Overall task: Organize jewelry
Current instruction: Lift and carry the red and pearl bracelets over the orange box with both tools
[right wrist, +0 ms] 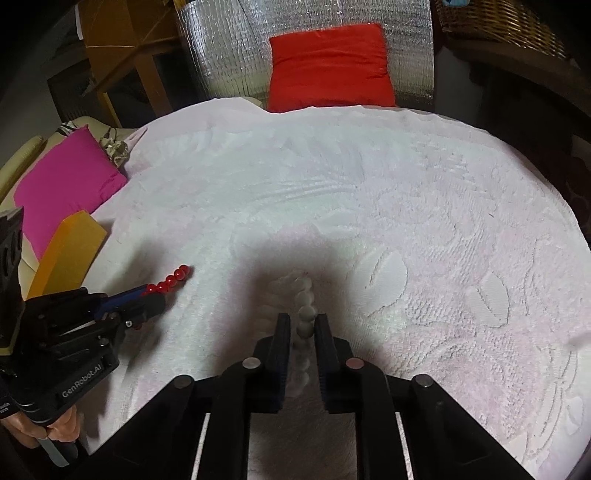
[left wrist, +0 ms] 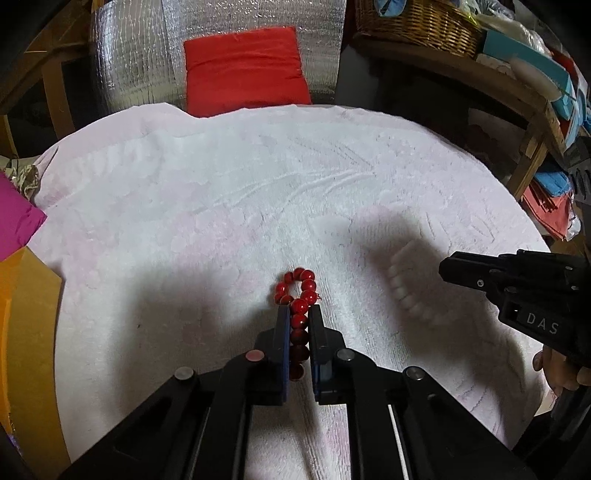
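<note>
Lying on a white towel that covers the work surface: two bead bracelets, both toward its near edge.

Item one: red bead bracelet. Left gripper is clamped on it, beads pinched between the blue-lined pads; a small loop of beads spills past the fingertips onto the towel.

Item two: white bead bracelet, in shadow, to the right of the red one. Right gripper has its jaws drawn close around the strand; whether the pads actually press the beads cannot be told.

Surroundings: red cushion beyond the far edge; pink cushion and orange box at the left edge; wicker basket at the far right corner.
</note>
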`<state>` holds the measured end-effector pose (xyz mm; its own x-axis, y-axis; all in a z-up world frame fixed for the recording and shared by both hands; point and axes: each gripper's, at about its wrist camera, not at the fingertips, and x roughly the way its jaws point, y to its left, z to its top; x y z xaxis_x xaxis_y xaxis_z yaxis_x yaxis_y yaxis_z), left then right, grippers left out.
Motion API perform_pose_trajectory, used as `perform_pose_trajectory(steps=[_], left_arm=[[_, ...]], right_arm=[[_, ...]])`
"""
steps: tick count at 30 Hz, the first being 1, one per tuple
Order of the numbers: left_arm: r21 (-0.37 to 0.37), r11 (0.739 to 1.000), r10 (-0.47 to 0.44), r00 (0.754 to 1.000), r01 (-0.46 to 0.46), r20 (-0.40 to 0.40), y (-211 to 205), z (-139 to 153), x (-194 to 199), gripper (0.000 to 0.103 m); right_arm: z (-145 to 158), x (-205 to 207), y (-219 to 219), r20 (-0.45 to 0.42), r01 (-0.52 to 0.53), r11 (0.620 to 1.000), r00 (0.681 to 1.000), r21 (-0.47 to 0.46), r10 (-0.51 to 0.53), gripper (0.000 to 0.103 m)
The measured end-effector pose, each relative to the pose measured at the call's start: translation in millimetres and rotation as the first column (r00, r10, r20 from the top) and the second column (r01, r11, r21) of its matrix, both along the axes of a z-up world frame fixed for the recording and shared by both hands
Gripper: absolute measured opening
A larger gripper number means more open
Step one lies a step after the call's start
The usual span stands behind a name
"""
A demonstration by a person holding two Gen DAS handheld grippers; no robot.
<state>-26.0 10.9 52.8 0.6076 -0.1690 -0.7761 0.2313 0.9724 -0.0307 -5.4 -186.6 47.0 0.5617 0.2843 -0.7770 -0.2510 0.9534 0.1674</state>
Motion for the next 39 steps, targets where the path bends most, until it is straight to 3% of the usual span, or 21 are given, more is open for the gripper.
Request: perform_pose_trajectory(steps=[16,23,27,31,39], left_arm=[[0.02,0.997,0.073,0.997,-0.073,0.006,21.2,1.2,-10.7,0.01],[0.035,0.996,0.078,0.997,-0.078,-0.007,23.2,-4.3,-11.3,0.01],[0.04,0.996,0.085,0.996,-0.084,-0.012,24.7,-5.9,-12.3,0.01],[0.066,0.993,0.097,0.995,-0.096,0.0,25.0,-5.7,-15.1,0.01],[0.109,0.984,0.137,0.989,-0.143,0.058,24.4,1.7,-31.3,0.01]], right_arm=[[-3.9,-0.2,-16.0,-0.055,0.023,0.999,0.998,0.03,-0.022,0.015],[-16.2,10.3,3.0,-0.092,0.013,1.0,0.996,-0.008,-0.013,0.027],[-20.0,5.2,17.5,-0.036,-0.006,0.995,0.999,-0.102,0.002,0.025],[-19.0,-1.5,22.6,-0.002,-0.01,0.989,1.0,-0.147,0.009,0.011],[3.0,-23.1,24.9,0.085,-0.012,0.988,0.996,-0.151,0.025,0.011]])
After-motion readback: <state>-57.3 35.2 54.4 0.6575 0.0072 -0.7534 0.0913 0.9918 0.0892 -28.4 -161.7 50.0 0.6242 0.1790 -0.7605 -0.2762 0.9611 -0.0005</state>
